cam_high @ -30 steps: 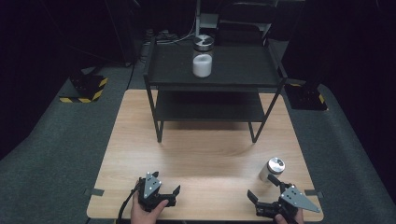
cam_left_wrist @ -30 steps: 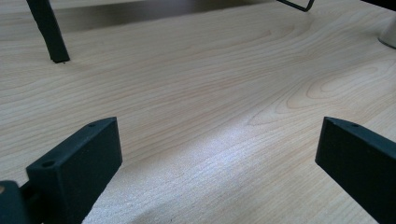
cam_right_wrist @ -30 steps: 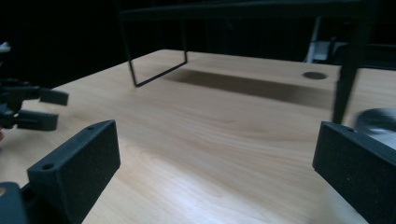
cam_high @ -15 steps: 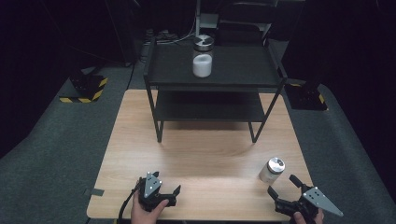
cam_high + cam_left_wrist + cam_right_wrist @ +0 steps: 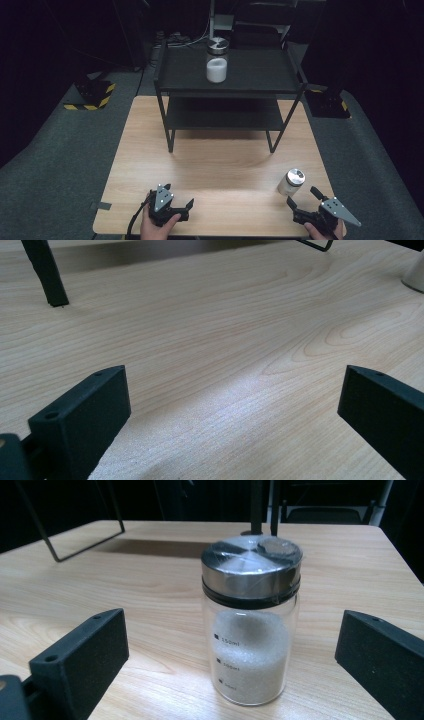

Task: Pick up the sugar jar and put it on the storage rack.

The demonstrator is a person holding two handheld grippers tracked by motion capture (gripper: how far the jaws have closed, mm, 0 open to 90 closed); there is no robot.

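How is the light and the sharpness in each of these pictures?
High view: dark surroundings, table lit, shelf shadowing it. Left gripper view: soft sheen on the wood, near jaws blurred. Right gripper view: jar sharp, glare on its lid.

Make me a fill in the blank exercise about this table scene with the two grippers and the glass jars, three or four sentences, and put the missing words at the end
1. The small glass jar with white grains on the light wooden table has a round lid made of ____.
2. This jar stands upright in front of the ____ gripper, between its open jaws but untouched.
3. A second glass jar with white contents stands on the ____ level of the black metal shelf.
4. The jaws of the left gripper are ____, with nothing between them.

Missing words: metal; right; top; open
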